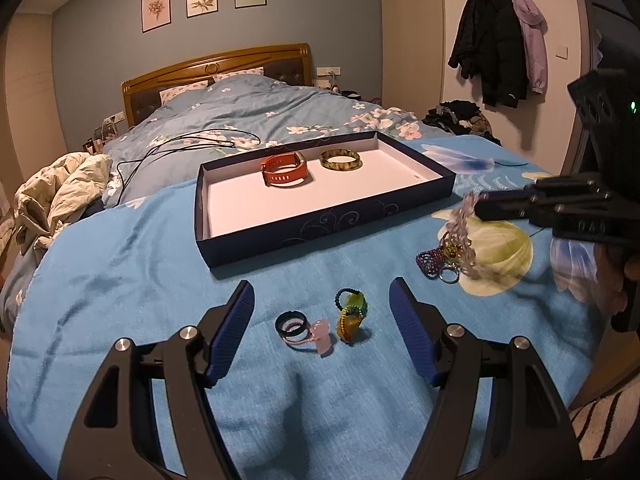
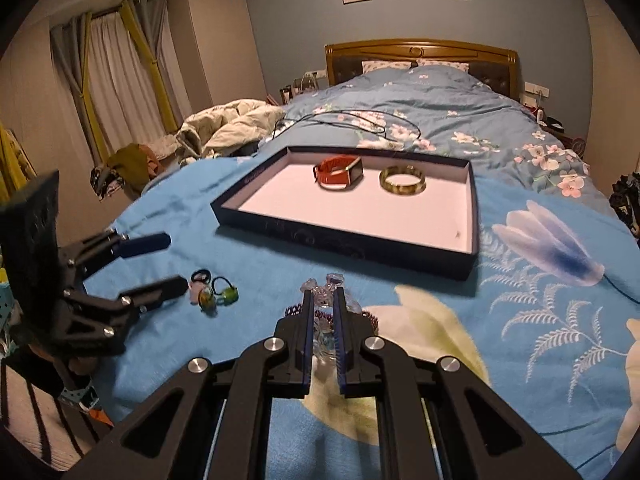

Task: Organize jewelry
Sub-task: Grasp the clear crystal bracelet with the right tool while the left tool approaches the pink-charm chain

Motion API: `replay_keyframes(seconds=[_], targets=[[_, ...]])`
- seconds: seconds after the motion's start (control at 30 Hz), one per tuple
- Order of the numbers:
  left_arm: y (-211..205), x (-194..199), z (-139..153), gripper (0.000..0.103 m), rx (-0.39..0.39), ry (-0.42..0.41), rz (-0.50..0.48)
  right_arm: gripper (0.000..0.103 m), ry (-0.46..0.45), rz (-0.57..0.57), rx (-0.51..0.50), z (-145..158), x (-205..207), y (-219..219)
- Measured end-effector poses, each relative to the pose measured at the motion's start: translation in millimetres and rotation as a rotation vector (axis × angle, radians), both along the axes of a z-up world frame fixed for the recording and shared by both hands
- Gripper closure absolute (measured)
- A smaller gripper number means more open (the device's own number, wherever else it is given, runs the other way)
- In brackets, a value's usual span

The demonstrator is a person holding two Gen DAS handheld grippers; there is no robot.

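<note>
A dark blue tray (image 1: 320, 228) (image 2: 352, 240) with a white floor lies on the blue blanket. In it are an orange watch band (image 1: 285, 170) (image 2: 338, 172) and a mottled yellow bangle (image 1: 341, 159) (image 2: 402, 180). My left gripper (image 1: 322, 300) (image 2: 176, 264) is open, low over black and pink hair ties (image 1: 298, 328) and a green-yellow pendant (image 1: 351, 316) (image 2: 212, 296). My right gripper (image 2: 323, 296) (image 1: 476, 204) is shut on a clear crystal bead bracelet (image 1: 460, 228) (image 2: 326, 322), lifting it just above a purple beaded bracelet with a key ring (image 1: 434, 262).
A black cable (image 1: 188, 148) lies on the floral duvet behind the tray. A crumpled cream quilt (image 1: 60, 188) is heaped at the bed's left side. Coats (image 1: 500, 44) hang on the right wall. The wooden headboard (image 1: 216, 68) stands at the back.
</note>
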State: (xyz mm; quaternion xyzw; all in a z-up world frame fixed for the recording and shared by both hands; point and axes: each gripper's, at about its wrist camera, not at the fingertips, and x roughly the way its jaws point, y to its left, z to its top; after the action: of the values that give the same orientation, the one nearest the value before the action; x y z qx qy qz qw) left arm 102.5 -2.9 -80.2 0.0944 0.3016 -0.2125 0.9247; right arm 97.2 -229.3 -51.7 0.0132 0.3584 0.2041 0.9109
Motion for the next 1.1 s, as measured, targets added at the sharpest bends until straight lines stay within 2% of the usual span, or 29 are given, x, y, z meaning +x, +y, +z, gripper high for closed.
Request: replay_keyframes(seconds=[0.3,0.47,0.6,0.67,0.87,0.93,1.1], targets=[[-4.1,-6.6,-4.4,0.036,0.021,0.015,-0.027,0.095,-0.046,-0.020,0.052,18.7,-5.6,-10.4],[-6.0,-7.0,-8.0,0.045,0.036,0.028,-0.041,0.095,-0.060,-0.020,0.062,22.8,-8.3,-11.9],[-8.9,-5.5,-11.9,0.046,0.061,0.055,-0.051,0.095,-0.048,-0.016,0.067,20.6,-8.0,-10.7],[-10.3,-2.6,-16.6,0.051,0.090,0.074,-0.044,0.095,-0.041,-0.013,0.071,18.1,-7.6,-10.3],[-4.7,2.6,-23.6,0.060,0.109,0.126,-0.038,0.095,-0.027,-0.010,0.075,13.2,-7.2,-8.4],[-2.1,5.7,-27.1,0.065,0.105,0.159,-0.042,0.095,-0.024,-0.011,0.077,12.5,-7.3,-8.8],[2.9,12.8,-30.2,0.069,0.074,0.200,-0.032,0.095,-0.017,-0.009,0.081,9.4,-6.2,-8.7]])
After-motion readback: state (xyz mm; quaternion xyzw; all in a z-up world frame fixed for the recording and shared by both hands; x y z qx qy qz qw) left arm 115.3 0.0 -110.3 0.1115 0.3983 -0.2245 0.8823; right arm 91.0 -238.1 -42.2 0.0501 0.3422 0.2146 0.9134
